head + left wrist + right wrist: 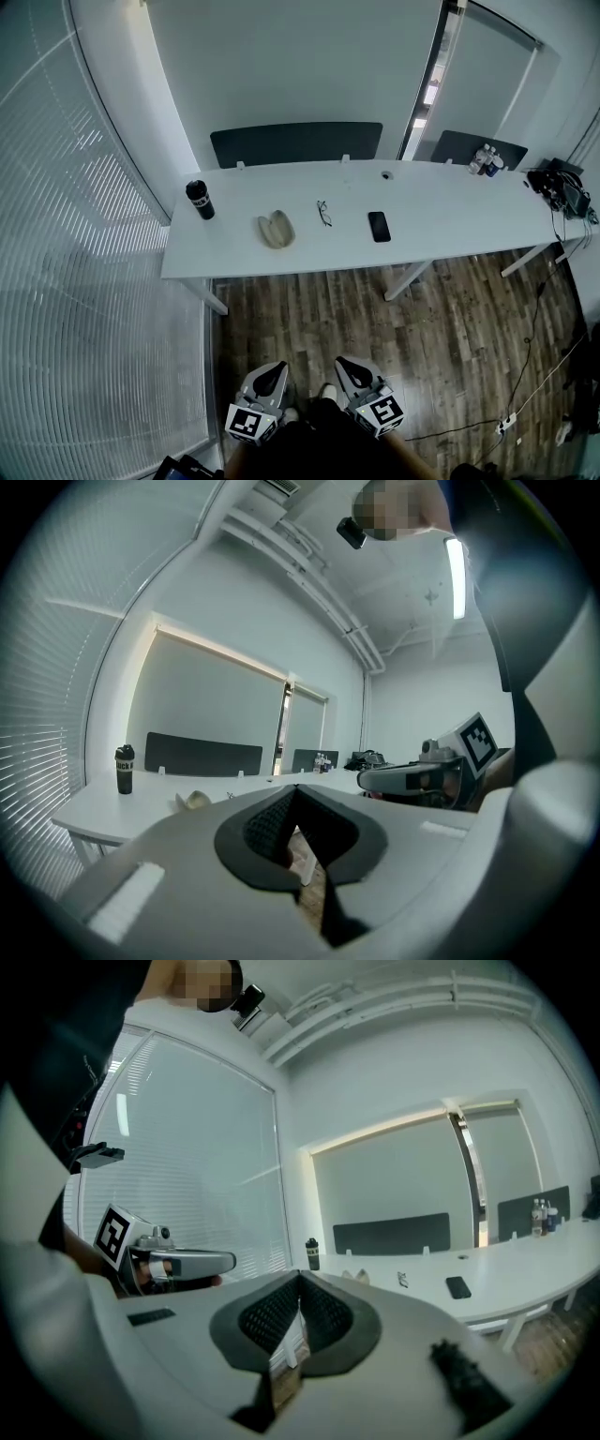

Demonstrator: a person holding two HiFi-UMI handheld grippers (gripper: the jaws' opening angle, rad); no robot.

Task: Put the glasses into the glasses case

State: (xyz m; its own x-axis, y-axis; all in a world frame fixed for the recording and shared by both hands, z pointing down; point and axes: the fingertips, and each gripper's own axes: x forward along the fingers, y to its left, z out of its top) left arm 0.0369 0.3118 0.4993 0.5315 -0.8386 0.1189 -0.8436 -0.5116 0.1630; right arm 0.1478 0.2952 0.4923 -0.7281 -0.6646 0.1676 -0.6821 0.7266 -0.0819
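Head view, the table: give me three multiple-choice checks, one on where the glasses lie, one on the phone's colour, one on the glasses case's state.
1. The glasses lie: A) between the glasses case and the phone; B) inside the case; C) on the floor.
2. The phone is: A) white; B) black; C) red.
3. The glasses case is: A) closed; B) open; C) standing on end.
Answers: 1 A, on the table the case is at their left and the phone at their right. 2 B, it shows dark against the white top. 3 B, its two halves lie spread apart.
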